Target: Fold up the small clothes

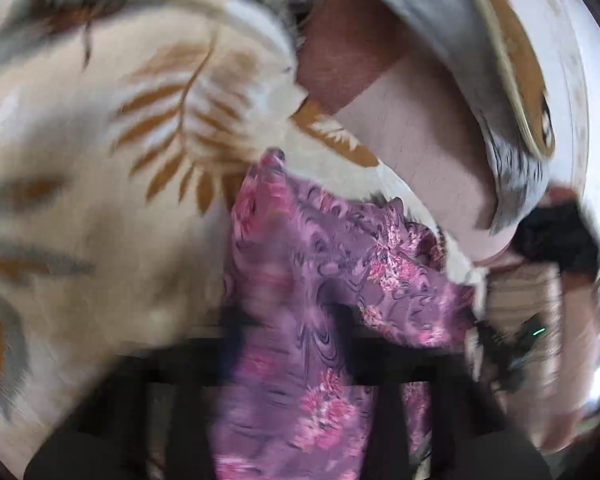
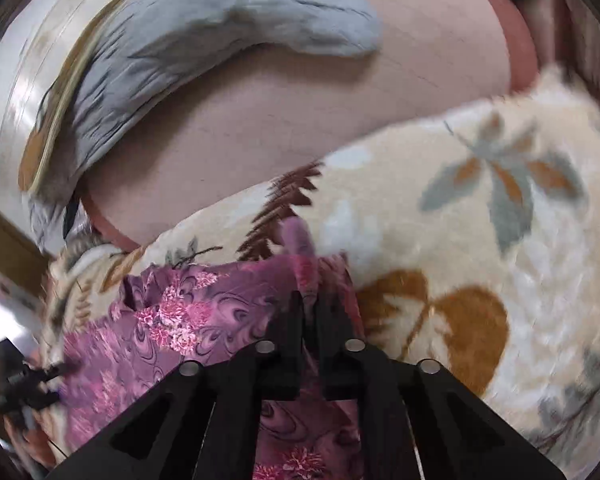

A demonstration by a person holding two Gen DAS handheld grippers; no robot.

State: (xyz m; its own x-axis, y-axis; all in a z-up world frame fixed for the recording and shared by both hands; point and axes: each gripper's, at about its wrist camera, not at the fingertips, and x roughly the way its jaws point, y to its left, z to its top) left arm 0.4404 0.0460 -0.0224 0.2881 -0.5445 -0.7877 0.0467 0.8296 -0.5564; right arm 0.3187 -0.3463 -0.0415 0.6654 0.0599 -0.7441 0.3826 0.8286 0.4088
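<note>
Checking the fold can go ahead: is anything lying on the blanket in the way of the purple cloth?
Nothing visible does. Both claws are shut on the purple floral cloth, and the leaf-patterned blanket around it looks bare.

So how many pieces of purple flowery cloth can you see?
1. The purple flowery cloth lies on the cream leaf-patterned blanket, pinched in the right gripper. More might be hidden underneath.

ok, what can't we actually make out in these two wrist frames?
- Left gripper: left wrist view, motion blur smears its fingers; the purple floral garment drapes over them, hiding any grip.
- Garment's type and full outline: cut off by the bottom edge in both views.
- Right gripper: tips buried in a fold of the garment.
- Grey cloth: runs off frame.
</note>
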